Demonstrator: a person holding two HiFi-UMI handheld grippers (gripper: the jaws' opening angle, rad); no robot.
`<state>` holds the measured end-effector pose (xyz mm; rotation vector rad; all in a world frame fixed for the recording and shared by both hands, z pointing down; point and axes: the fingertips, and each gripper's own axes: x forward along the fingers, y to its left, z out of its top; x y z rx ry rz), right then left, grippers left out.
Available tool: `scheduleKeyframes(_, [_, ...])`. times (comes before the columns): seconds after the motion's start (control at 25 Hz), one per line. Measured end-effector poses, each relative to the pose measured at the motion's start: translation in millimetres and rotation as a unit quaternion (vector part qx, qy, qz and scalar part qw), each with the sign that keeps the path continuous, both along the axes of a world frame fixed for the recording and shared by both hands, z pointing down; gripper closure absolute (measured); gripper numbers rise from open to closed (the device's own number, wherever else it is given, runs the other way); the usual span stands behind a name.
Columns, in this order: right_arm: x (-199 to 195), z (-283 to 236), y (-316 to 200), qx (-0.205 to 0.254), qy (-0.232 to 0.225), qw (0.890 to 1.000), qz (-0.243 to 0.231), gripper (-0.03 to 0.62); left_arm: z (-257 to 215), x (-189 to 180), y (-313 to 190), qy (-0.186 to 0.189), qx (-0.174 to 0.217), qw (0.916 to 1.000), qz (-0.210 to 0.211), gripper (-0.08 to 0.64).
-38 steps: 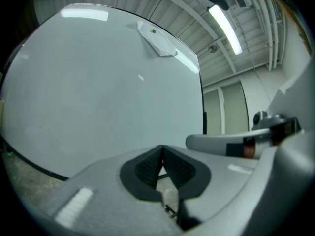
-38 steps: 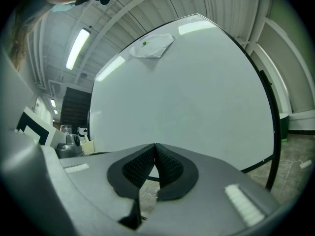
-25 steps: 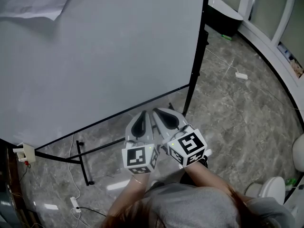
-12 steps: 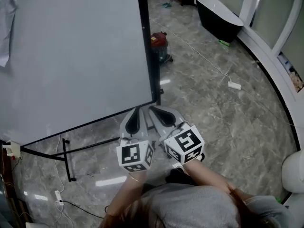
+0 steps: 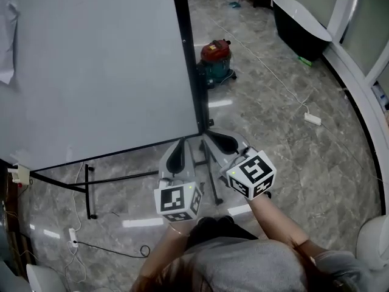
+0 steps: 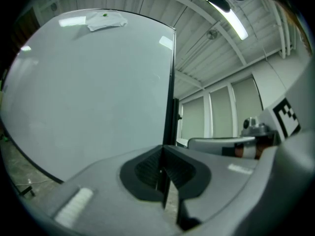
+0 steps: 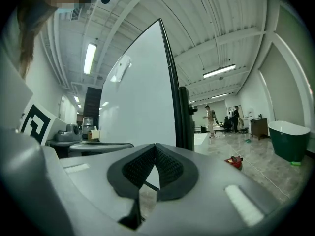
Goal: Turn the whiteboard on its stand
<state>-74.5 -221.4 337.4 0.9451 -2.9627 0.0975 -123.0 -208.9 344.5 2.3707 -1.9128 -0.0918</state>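
A large white whiteboard with a thin black frame [image 5: 91,59] stands upright on its black metal stand [image 5: 89,190] on the grey marbled floor [image 5: 292,163]. It fills the upper left of the head view, and its lower right corner sits just ahead of both tools. The left gripper [image 5: 180,142] and the right gripper [image 5: 211,139] are held level, side by side, pointing at that corner. In each gripper view the ribbed dark fingers [image 6: 145,173] are pressed together with nothing between them; the same holds on the right [image 7: 135,170].

The left gripper view looks onto the board's face, while the right gripper view sees the panel almost edge-on. That suggests the pair is set against the free side edge, where a sideways push swings the panel most easily. Closed fingers make blunt pushers, so no grip seems intended. Whether either tip touches the frame cannot be told. A red and teal canister vacuum [image 5: 216,58] stands near on the floor beyond the board's right edge, a possible obstacle to the swing.
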Motion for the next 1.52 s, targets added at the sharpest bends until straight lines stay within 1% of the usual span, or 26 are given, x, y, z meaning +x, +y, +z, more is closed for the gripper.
scheduleKeyframes(0.12, [3.4,6.2,-16.5,0.007,0.025,0.999,-0.038,0.579,2.7,-8.1,-2.4,-0.007,-0.005,1.0000,0.000,0.569])
scheduleKeyframes(0.2, [12.9,9.2,-29.9,0.008,0.029,0.997,-0.071,0.467,3.8,-12.2,-1.0,-0.013,-0.006,0.9999,-0.001,0.569])
scheduleKeyframes(0.24, [16.6,9.9,-36.4,0.010,0.028,0.995,-0.097,0.411,3.9,-14.5,-0.4,-0.014,-0.006,0.9999,-0.003,0.569])
scheduleKeyframes(0.32, [16.6,12.7,-48.7,0.015,0.033,0.987,-0.159,0.297,4.9,-18.9,-0.4,-0.014,-0.006,0.9999,-0.005,0.569])
scheduleKeyframes(0.44, [1.0,23.4,-65.6,0.024,0.077,0.970,-0.229,0.203,8.3,-20.3,-0.6,-0.013,-0.010,0.9999,-0.003,0.569])
scheduleKeyframes(0.48, [-7.0,26.7,-68.4,0.023,0.083,0.964,-0.251,0.184,9.7,-19.4,0.5,-0.012,-0.012,0.9999,-0.002,0.569])
scheduleKeyframes(0.52, [-15.2,28.8,-69.6,0.017,0.078,0.958,-0.274,0.179,11.1,-18.2,2.1,-0.012,-0.014,0.9998,0.000,0.569])
scheduleKeyframes(0.6, [-29.9,28.8,-71.1,-0.002,0.052,0.948,-0.314,0.178,13.7,-16.0,5.1,-0.012,-0.018,0.9998,0.003,0.569])
scheduleKeyframes(0.68, [-41.3,27.5,-74.7,-0.017,0.028,0.941,-0.338,0.188,16.8,-15.4,6.4,-0.011,-0.023,0.9997,0.003,0.569])
scheduleKeyframes(0.76, [-52.5,29.5,-76.5,-0.020,0.026,0.934,-0.356,0.203,20.6,-17.4,6.5,-0.010,-0.028,0.9995,0.000,0.569])
scheduleKeyframes(0.84, [-62.5,32.6,-75.0,-0.017,0.032,0.928,-0.371,0.242,22.4,-21.5,7.1,-0.010,-0.033,0.9994,-0.003,0.569])
scheduleKeyframes(0.88, [-65.4,33.6,-75.0,-0.013,0.035,0.927,-0.374,0.259,22.3,-23.4,7.7,-0.011,-0.033,0.9994,-0.004,0.569])
scheduleKeyframes(0.92, [-66.7,34.6,-76.3,-0.007,0.039,0.927,-0.373,0.290,22.0,-24.7,8.2,-0.012,-0.033,0.9994,-0.004,0.569])
scheduleKeyframes(1.04, [-69.7,37.6,-83.1,0.021,0.061,0.931,-0.360,0.470,24.0,-26.5,7.1,-0.013,-0.033,0.9994,-0.003,0.569])
scheduleKeyframes(1.2, [-69.4,38.0,-79.2,0.027,0.062,0.929,-0.363,0.476,34.2,-14.7,10.4,-0.008,-0.043,0.9990,0.011,0.569])
scheduleKeyframes(1.36, [-59.3,40.0,-70.6,0.034,0.062,0.927,-0.369,0.485,40.9,4.2,21.0,-0.009,-0.040,0.9988,0.028,0.569])
scheduleKeyframes(1.52, [-54.1,38.8,-65.1,0.031,0.064,0.926,-0.371,0.488,40.9,6.7,23.5,-0.004,-0.040,0.9986,0.035,0.569])
